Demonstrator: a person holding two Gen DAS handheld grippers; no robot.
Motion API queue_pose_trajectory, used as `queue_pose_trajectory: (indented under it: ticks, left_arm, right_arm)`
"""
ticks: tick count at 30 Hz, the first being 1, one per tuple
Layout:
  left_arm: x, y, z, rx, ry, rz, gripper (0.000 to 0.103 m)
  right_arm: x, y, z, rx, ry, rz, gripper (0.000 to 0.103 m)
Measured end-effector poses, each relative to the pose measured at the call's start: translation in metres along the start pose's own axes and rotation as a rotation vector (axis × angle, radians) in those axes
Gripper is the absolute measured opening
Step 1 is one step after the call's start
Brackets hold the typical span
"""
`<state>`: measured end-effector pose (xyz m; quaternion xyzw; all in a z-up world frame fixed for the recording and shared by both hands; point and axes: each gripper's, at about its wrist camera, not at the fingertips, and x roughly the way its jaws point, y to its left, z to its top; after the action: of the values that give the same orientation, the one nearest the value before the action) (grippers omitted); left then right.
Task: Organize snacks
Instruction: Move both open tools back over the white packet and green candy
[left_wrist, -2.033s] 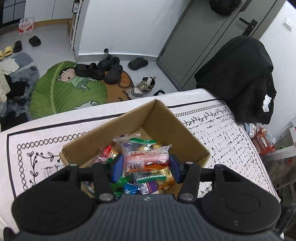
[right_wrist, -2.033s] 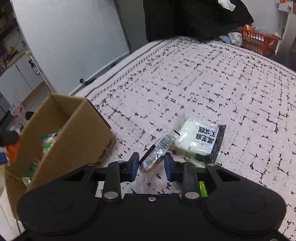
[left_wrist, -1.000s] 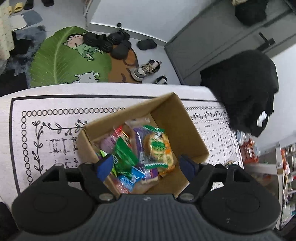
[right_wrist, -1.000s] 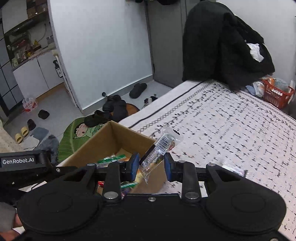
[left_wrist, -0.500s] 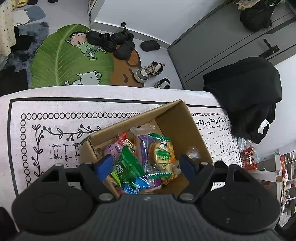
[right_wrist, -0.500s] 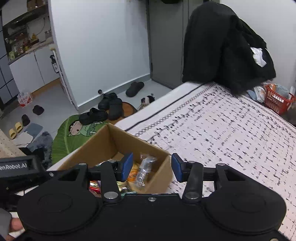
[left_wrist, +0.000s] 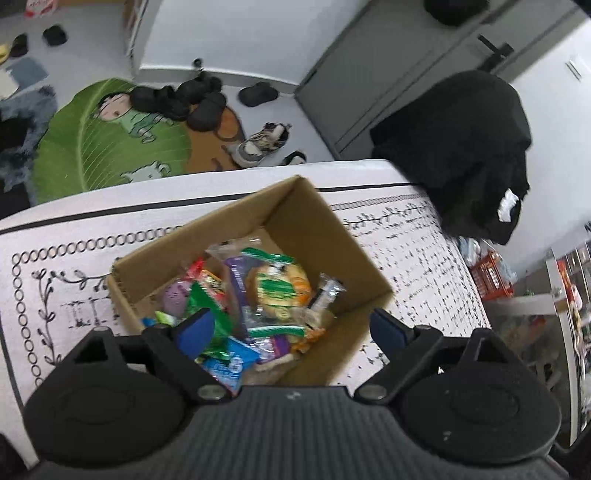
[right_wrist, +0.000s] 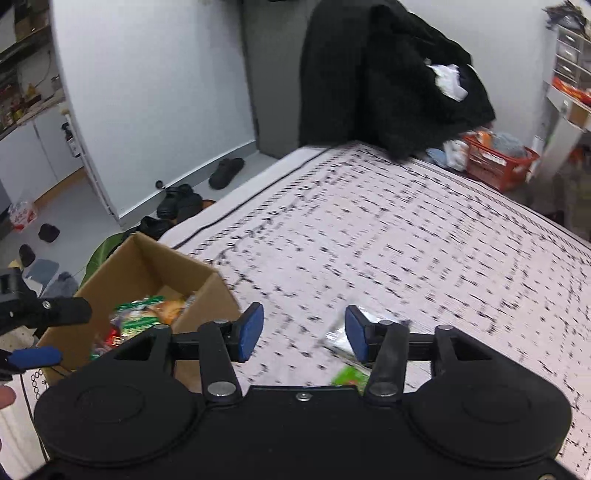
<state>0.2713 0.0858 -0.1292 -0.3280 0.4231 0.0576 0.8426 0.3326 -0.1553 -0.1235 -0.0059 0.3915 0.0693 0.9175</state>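
Note:
An open cardboard box sits on the patterned white tablecloth, holding several bright snack packets. A clear-wrapped bar lies against the box's right inner wall. My left gripper hangs open above the box's near edge, nothing between its blue pads. My right gripper is open over the cloth to the right of the box. Two packets remain on the cloth near its right finger: a pale one and a green one, both partly hidden.
A black coat hangs past the table's far corner. A red basket sits on the floor beyond the right edge. Shoes and a green leaf mat lie on the floor behind the table.
My right gripper carried the clear-wrapped bar over the box, opened and dropped it in, then swung right over the cloth. My left gripper let go of its packet and pulled back above the box.

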Motion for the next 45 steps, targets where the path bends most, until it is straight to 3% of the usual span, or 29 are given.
queue_pose_trajectory:
  ticks: [7, 12, 24, 36, 40, 42, 45]
  left_arm:
    - [-0.003, -0.036, -0.014, 0.115, -0.059, -0.013, 0.092]
    - [-0.003, -0.058, -0.025, 0.176, -0.089, -0.035, 0.092]
    - [0.012, -0.099, -0.056, 0.348, -0.114, -0.078, 0.092]
    - [0.050, -0.136, -0.076, 0.436, -0.087, -0.086, 0.085]
    - [0.062, -0.142, -0.079, 0.447, -0.076, -0.082, 0.081]
    - [0.069, -0.145, -0.081, 0.453, -0.068, -0.079, 0.080]
    - [0.077, -0.148, -0.085, 0.462, -0.054, -0.075, 0.080]
  right_arm:
    - [-0.010, -0.040, -0.008, 0.060, 0.002, -0.008, 0.057]
    - [-0.012, -0.064, -0.018, 0.102, 0.009, -0.004, 0.071]
    - [0.017, -0.087, -0.050, 0.176, 0.090, 0.086, 0.072]
    - [0.058, -0.089, -0.060, 0.171, 0.159, 0.171, 0.071]
    - [0.071, -0.089, -0.063, 0.173, 0.197, 0.192, 0.061]
    - [0.073, -0.089, -0.064, 0.150, 0.198, 0.184, 0.043]
    - [0.072, -0.092, -0.064, 0.145, 0.204, 0.195, 0.037]
